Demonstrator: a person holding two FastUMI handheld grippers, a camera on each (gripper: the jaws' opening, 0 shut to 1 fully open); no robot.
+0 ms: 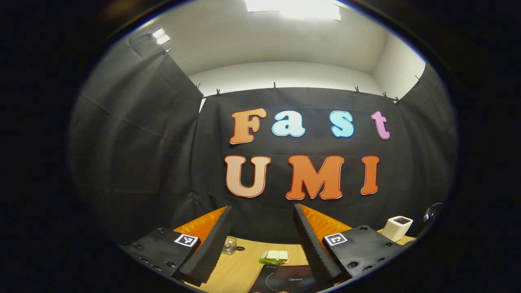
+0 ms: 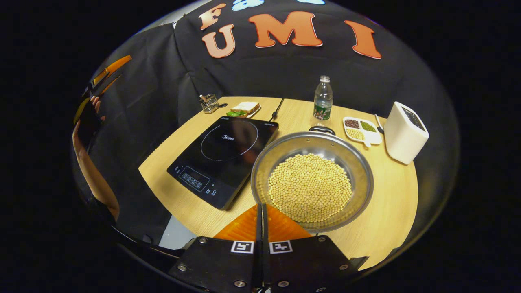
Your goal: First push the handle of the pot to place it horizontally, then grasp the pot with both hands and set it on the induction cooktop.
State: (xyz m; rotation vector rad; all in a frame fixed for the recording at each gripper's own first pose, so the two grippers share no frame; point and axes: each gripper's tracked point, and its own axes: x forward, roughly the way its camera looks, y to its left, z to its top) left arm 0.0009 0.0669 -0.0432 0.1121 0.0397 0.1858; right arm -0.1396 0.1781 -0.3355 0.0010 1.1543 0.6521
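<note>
A steel pot point(image 2: 358, 162) full of pale soybeans point(image 2: 310, 187) stands on the wooden table point(image 2: 390, 211), right of the black induction cooktop point(image 2: 226, 156). One dark handle point(image 2: 321, 129) shows on the pot's far rim. My right gripper point(image 2: 260, 206) is shut, its fingertips together at the pot's near rim; the rim part under them is hidden. My left gripper point(image 1: 262, 206) is open and held high, aimed at the booth wall, with nothing between its fingers. That gripper point(image 2: 108, 71) also appears far left in the right gripper view, held by a hand point(image 2: 87, 122).
Behind the cooktop lie a sandwich plate point(image 2: 245, 108) and a small wire holder point(image 2: 209, 103). A water bottle point(image 2: 323, 99), a divided dish of beans point(image 2: 361, 130) and a white box point(image 2: 405, 132) stand behind and right of the pot. A cable point(image 2: 278, 109) runs back.
</note>
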